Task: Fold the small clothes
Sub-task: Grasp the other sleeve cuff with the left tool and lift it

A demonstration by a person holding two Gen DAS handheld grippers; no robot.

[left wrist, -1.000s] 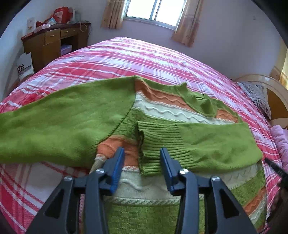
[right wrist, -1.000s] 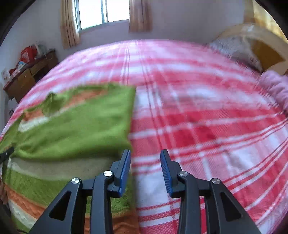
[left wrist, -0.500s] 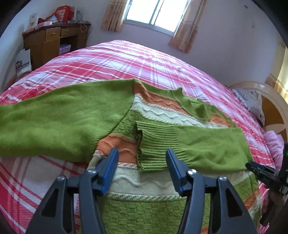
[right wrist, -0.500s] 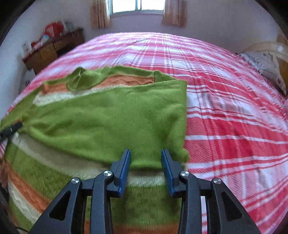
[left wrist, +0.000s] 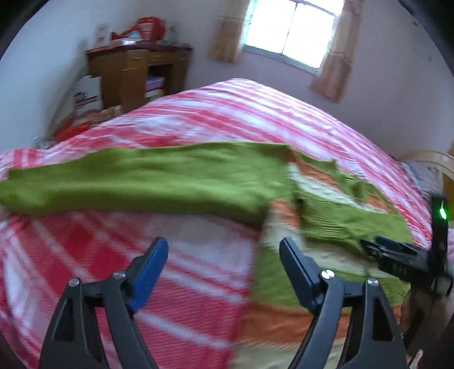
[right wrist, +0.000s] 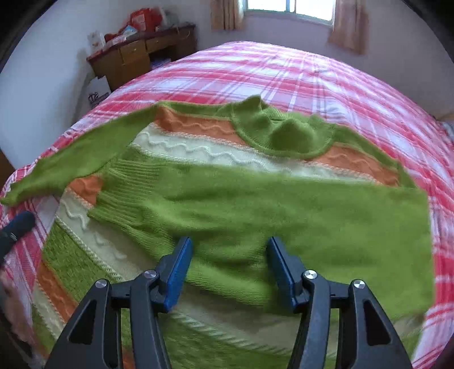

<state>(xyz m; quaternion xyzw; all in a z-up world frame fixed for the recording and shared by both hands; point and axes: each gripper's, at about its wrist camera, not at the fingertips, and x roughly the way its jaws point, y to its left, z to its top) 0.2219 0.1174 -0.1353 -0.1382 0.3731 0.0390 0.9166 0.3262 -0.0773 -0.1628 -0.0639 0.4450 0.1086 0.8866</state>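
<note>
A small knitted sweater [right wrist: 215, 159], green with orange and cream stripes, lies flat on the bed. One green sleeve [right wrist: 283, 221] is folded across its chest. The other sleeve [left wrist: 136, 181] stretches out to the left over the bedspread. My left gripper [left wrist: 224, 269] is open and empty, above the bedspread below the stretched sleeve, left of the sweater's body. My right gripper [right wrist: 229, 272] is open and empty over the folded sleeve's lower edge; it also shows at the right in the left wrist view [left wrist: 397, 255].
The bed carries a red, pink and white plaid bedspread [right wrist: 298, 71]. A wooden desk [left wrist: 133, 73] with clutter stands in the far left corner, with a curtained window [left wrist: 289, 25] beyond. A headboard and pillow [left wrist: 425, 170] are at the right.
My left gripper has swung left, from over the folded cuff to the area below the stretched sleeve, and opened wider. My right gripper has moved left over the folded sleeve and opened wider.
</note>
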